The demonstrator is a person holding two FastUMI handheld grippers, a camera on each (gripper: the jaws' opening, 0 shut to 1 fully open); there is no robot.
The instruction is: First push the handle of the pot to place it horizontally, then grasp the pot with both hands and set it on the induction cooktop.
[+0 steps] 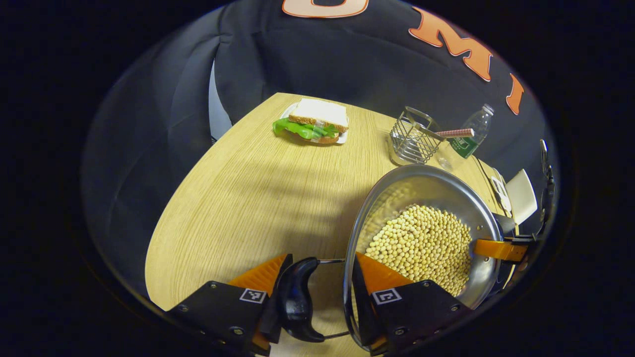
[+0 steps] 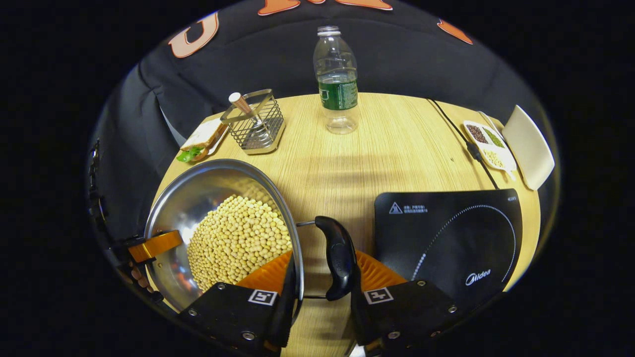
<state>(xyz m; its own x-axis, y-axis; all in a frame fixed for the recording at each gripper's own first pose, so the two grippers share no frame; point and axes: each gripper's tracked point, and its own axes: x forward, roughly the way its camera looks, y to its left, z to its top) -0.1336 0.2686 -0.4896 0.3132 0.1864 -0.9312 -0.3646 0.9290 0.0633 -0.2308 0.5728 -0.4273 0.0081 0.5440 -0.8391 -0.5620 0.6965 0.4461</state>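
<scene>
pot [image 2: 218, 223]: steel, wide and shallow, lower left of the right gripper view and lower right of the left gripper view; sits on the wooden table [image 2: 397, 148], just left of the induction cooktop [image 2: 446, 243], not on it.
load: a deep heap of pale beans [image 1: 421, 243] banked to one side, so likely heavy and off-balance; tilting could spill them.
surface: polished metal wall, probably slippery; rigid, not fragile.
handles: two black loop handles on thin wire arms, one each side; the best places to take hold, as the rim alone gives little purchase.
left gripper [image 1: 322, 292]: partly open, fingers straddling one handle [image 1: 296, 297] and the rim; whether both press i cannot tell.
right gripper [image 2: 317, 287]: partly open around the other handle [image 2: 340, 258], one finger inside the rim, one outside the handle; firm contact unclear.
lift judgement: raise both sides level, slowly.
bystanders: sandwich [image 1: 312, 121], wire basket [image 2: 255, 124], bottle [image 2: 337, 79], well apart.
</scene>
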